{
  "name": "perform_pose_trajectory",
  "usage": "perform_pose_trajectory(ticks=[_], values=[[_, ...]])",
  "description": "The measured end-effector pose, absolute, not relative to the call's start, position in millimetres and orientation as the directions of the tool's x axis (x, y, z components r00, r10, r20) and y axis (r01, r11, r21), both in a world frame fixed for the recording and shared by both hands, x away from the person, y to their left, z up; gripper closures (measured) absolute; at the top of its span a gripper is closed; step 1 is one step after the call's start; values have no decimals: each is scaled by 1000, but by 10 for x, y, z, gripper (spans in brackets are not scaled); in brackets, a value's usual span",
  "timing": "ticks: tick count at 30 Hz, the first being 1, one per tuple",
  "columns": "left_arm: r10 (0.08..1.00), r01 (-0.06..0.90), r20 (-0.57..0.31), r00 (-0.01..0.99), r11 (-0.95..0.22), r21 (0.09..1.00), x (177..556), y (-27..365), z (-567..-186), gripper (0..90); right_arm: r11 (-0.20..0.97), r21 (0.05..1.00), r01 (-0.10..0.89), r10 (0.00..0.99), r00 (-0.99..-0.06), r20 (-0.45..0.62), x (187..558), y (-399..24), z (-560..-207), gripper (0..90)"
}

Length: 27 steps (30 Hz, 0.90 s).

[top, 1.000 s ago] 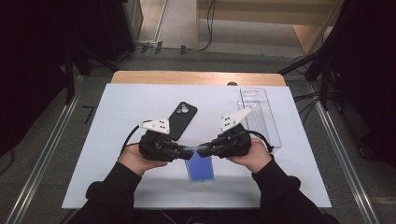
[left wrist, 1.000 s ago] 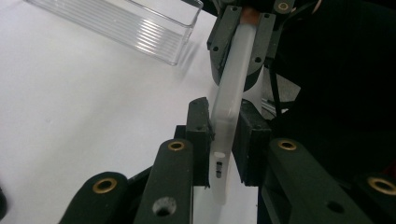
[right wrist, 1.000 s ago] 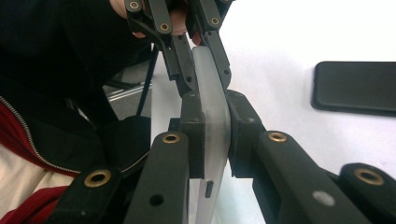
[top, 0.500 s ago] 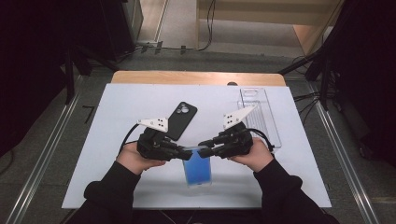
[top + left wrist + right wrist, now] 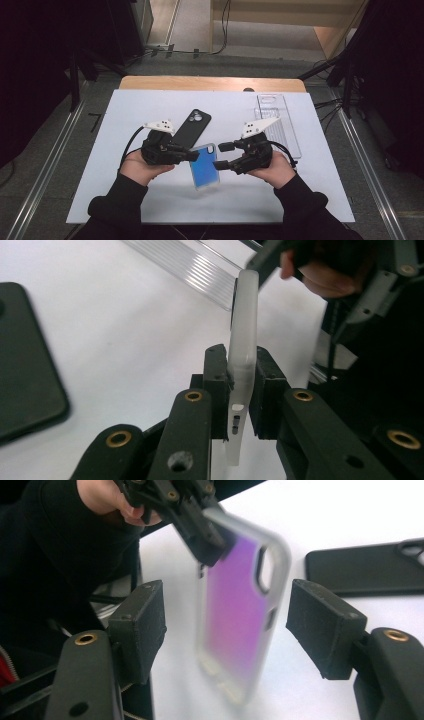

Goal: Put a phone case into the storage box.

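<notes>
Both pairs of jaws tell different stories: your left gripper (image 5: 192, 156) is clenched on the edge of the phone case (image 5: 204, 166), while your right gripper (image 5: 220, 156) stands released, its jaws spread wide to either side of the case without touching it.

In the high view the case hangs just above the white table (image 5: 150, 200) between your two hands, at about 6 o'clock from the table's middle, tilted with its camera cutout toward 12 o'clock. In the left gripper view the case (image 5: 242, 360) stands edge-on, pinched near one long side by the pads.

If this is a handover or a regrip, as it seems, bring the right jaws onto the free long edge squarely, well clear of the camera cutout, before the left lets go. Close gently: the case looks thin and flexible, and a hard pinch may bow it or make it spring out.

Farther off, a black phone case (image 5: 190, 129) lies flat at 11 o'clock from the held one, and a clear plastic tray (image 5: 280, 125) lies at 2 o'clock near the table's right edge.

In the right gripper view the case (image 5: 240, 615) is blurred, so its lower edge is hard to make out. Your sleeves hide the table's near edge in the high view.
</notes>
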<state>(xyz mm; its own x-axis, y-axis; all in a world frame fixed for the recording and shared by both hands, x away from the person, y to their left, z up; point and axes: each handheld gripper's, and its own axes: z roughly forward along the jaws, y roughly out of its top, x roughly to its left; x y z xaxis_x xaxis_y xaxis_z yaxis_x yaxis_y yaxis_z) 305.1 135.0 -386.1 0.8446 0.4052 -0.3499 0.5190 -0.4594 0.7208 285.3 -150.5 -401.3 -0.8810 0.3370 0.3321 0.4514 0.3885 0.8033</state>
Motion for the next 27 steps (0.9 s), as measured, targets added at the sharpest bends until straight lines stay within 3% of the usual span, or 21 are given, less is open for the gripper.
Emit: perform_pose_trajectory(ticks=[5, 9, 11, 27], values=[[455, 553, -355, 816, -436, 710, 3073, 1385, -3844, 810, 393, 798, 457, 348, -877, 332, 2831, -1477, -4061, 240], [484, 570, -361, 797, -404, 716, 3082, 1412, -3836, 809, 356, 822, 444, 369, -875, 313, 2848, -1474, -4114, 111], [508, 574, -354, 786, -386, 722, 3083, 1426, -3825, 809, 368, 805, 465, 399, -861, 315, 2858, -1465, -4127, 6], [626, 629, -368, 687, -261, 732, 3110, 1545, -3768, 809, 305, 791, 531, 568, -768, 296, 2799, -1286, -4250, 0]])
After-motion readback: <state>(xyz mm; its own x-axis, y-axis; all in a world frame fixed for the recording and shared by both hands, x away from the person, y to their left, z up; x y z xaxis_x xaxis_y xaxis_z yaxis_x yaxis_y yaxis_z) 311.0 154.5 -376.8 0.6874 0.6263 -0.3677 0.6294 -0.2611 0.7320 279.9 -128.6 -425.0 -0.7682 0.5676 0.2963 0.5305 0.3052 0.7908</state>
